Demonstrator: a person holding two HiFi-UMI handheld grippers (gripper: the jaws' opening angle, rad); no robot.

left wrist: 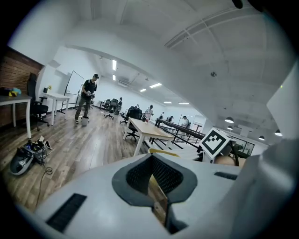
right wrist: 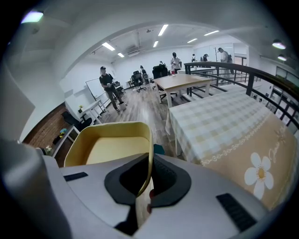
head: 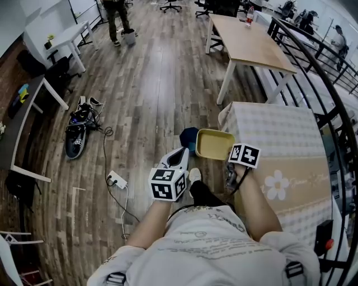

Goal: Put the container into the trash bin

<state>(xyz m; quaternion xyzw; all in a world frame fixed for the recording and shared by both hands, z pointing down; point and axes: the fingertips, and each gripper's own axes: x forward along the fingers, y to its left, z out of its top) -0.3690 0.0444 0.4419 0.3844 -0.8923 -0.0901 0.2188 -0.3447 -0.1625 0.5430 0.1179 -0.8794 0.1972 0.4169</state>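
Observation:
A yellow rectangular container point(head: 215, 144) hangs in the air at the checked table's near-left corner. My right gripper point(head: 230, 162) is shut on its rim. In the right gripper view the container point(right wrist: 112, 144) fills the left side, its wall pinched between the jaws of the right gripper point(right wrist: 148, 179). A dark blue trash bin point(head: 187, 136) stands on the floor just left of the container, partly hidden by it; a corner of the bin point(right wrist: 159, 149) peeks past the rim. My left gripper point(head: 182, 156) floats beside the bin, shut, holding nothing; the left gripper point(left wrist: 152, 179) shows only a thin slit.
A table with a checked and flowered cloth point(head: 279, 134) fills the right. A wooden table point(head: 249, 39) stands further back, and a railing point(head: 330, 72) curves along the right. A power strip point(head: 116, 180) and bags point(head: 78, 131) lie on the floor at left. A person point(head: 117, 17) stands far off.

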